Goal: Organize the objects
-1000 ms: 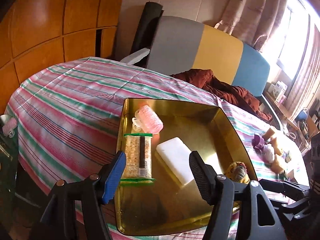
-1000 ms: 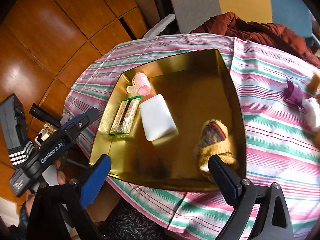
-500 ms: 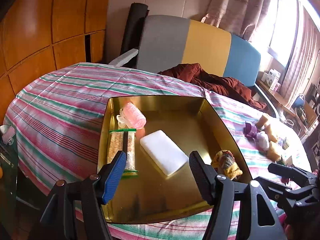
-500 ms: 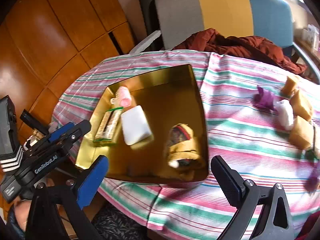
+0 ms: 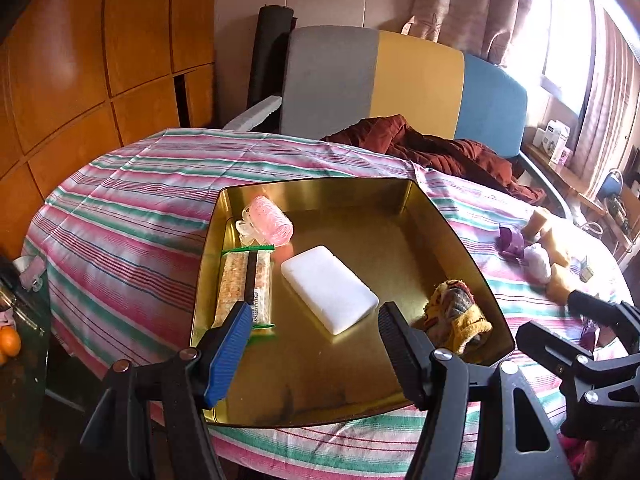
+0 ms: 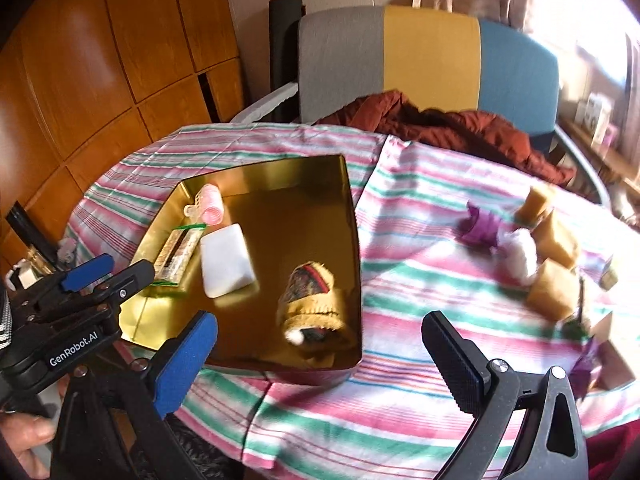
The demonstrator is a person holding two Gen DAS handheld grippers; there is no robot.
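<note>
I see the gold tin tray (image 5: 448, 236) sitting on the counter (image 5: 132, 224), which is draped in a pink, green and white striped cloth. My left gripper (image 5: 312, 356) hangs just above the tray's near edge, jaws spread wide and holding nothing. My right gripper (image 6: 320, 360) is also wide and empty, over the tray's near right corner and the cloth beside it.

Inside the tray, a ribbed pink hair roller (image 5: 268, 226) lies in the far left corner, a long clear-wrapped snack bar (image 5: 245, 284) runs along the left wall just beside it, a smooth white rectangular block (image 5: 329, 289) lies in the middle, and a rolled yellow knitted cloth (image 6: 314, 304) rests against the right wall.

Well apart to the right on the cloth sit tan foam-like blocks (image 6: 554, 264), a purple wrapper (image 6: 480, 226) and a white fluffy ball (image 6: 520, 256).
</note>
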